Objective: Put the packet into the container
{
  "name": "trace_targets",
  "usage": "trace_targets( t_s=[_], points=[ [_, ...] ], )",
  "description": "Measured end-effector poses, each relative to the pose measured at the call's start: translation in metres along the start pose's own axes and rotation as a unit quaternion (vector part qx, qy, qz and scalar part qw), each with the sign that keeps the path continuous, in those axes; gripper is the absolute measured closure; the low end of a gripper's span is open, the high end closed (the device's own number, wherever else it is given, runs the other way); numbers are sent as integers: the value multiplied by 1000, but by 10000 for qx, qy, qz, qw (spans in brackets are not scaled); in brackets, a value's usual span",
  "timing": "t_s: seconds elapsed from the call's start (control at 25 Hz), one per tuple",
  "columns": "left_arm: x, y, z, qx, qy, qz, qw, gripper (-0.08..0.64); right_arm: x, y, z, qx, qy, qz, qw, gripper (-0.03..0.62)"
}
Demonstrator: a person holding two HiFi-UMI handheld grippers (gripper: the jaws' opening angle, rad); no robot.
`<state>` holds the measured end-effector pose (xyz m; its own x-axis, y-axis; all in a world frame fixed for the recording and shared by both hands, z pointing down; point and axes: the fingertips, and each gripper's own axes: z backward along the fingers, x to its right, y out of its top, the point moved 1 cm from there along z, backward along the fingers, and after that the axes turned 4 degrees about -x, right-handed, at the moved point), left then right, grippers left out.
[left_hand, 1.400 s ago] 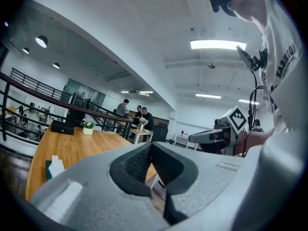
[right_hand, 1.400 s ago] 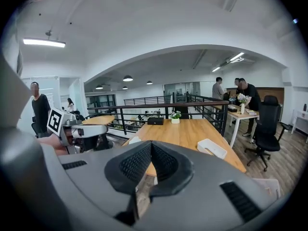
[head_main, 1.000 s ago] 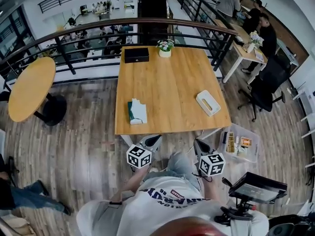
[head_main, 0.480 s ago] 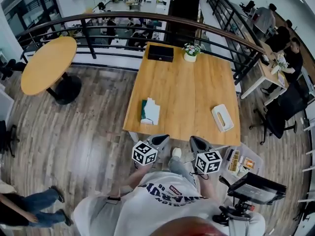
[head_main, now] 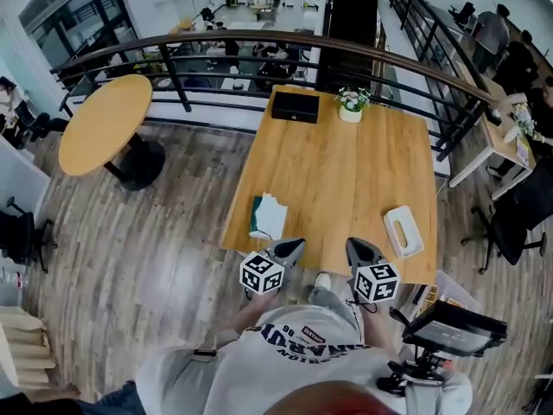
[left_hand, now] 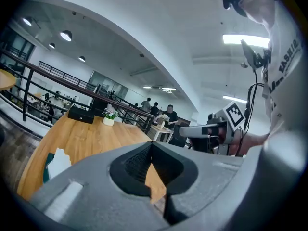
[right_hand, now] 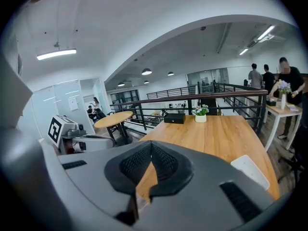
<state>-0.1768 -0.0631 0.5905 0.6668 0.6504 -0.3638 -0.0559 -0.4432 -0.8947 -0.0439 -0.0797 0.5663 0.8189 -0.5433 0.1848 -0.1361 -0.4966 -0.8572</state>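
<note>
Work on the task looks not yet begun: the packet [head_main: 268, 217] lies flat on the wooden table [head_main: 337, 171] near its front left edge, and the white container [head_main: 403, 231] sits well apart from it by the front right corner, so picking up, carrying across and dropping in all seem left to do. The left gripper [head_main: 292, 244], jaws pressed together on nothing, hovers at the table's front edge with the packet just ahead and slightly to its left. The right gripper [head_main: 357, 245], also closed and empty, has the container near its right
</note>
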Motion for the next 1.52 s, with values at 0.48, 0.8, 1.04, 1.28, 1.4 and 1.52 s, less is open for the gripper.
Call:
trace_targets(
  t_s=[0.48,0.8,1.04,1.28,1.4,1.52],
  points=[
    [5,50,-99,-78,135,-294,9994,556,136,25,-30,44,-133,-347,9993,584],
    [-19,52,-132,-150,678,-99,9975,557,189,36,-45,81,30,-332,9994,584],
    [-23,75,-173,-68,743,-167,9971,556,203,32,-64,-148,393,-103,9991,584],
    [5,81,-193,-353,549,-819,9945,557,204,36,-71,-141,577,18,9982,584],
    [15,81,-190,-514,451,-1220,9902,557,203,36,-71,-109,549,-90,9984,584],
    [27,104,-177,-372,332,-1491,9876,557,193,47,-64,-83,487,41,9988,584]
  ],
)
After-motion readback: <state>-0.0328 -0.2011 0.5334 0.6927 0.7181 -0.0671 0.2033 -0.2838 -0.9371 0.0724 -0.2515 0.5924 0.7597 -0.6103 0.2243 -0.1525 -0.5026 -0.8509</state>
